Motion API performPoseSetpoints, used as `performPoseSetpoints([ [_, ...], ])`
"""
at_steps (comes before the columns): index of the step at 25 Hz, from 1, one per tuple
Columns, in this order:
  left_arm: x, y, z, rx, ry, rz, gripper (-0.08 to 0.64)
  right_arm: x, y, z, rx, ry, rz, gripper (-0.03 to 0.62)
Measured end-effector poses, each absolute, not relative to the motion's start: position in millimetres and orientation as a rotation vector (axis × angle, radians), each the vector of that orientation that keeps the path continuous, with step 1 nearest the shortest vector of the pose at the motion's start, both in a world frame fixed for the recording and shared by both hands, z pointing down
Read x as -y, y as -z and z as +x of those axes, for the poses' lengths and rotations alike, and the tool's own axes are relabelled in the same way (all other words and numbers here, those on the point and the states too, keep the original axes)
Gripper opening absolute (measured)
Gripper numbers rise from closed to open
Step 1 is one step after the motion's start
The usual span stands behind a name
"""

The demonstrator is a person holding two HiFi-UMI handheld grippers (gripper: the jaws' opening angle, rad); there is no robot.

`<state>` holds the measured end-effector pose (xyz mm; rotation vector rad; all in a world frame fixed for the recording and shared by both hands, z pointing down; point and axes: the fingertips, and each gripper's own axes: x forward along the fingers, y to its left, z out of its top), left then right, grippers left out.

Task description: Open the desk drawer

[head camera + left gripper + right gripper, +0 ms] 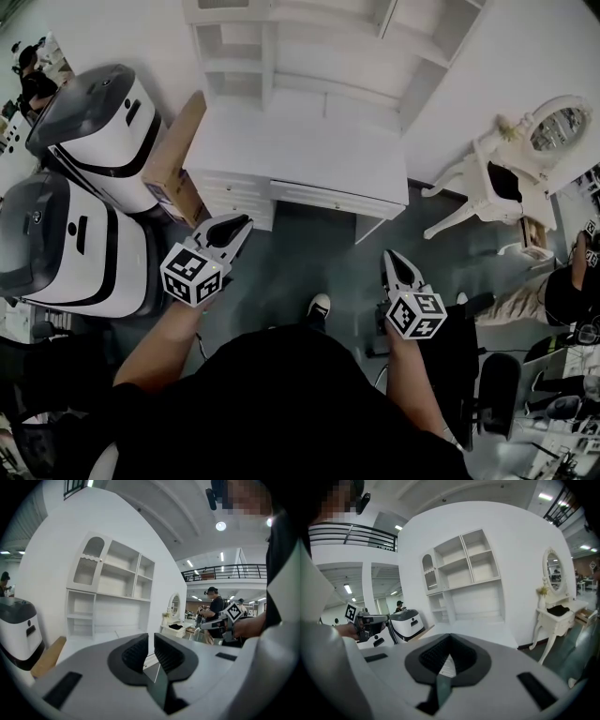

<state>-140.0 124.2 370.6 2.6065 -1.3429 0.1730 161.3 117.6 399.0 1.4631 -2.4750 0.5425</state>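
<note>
Dark-clothed shoulders of the person [281, 403] fill the bottom of the head view, with both forearms reaching forward over the grey floor [309, 253]. One shoe [319, 305] shows between the arms.

The left tongs [234, 223] are held just off the front left corner of the white bench [300, 150], not touching it. In the left gripper view the left tongs [151, 639] stand narrowly apart, the ribbed pads [136, 651] parallel with a thin slit between them and nothing in it.

The right tongs [389, 255] hover near the front right corner of the bench, further back from it and clear of it. In the right gripper view the right tongs [449, 637] are closed tip to tip and hold nothing.

The drawer [337, 199] runs under the bench's front edge, from the middle to the right corner. Its face sits flush with the front, so it is closed, and neither tongs touch it. A stack of smaller drawers [230, 202] sits under the front left corner.

A white shelf unit [319, 47] stands along the back edge of the bench. A brown cardboard box [178, 155] leans against the bench's left side, and two white-and-grey machines [103, 122] stand beyond it. A white dressing table [511, 173] with an oval mirror stands off the right side.
</note>
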Motion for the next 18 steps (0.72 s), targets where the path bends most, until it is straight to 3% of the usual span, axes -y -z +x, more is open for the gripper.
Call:
performPoseSetpoints([
  [18,-14.2,-379.0,-73.7,1.408,-0.219,2.527,0.044,28.6,-417.7,210.9,2.586,-0.579,1.316,0.002],
])
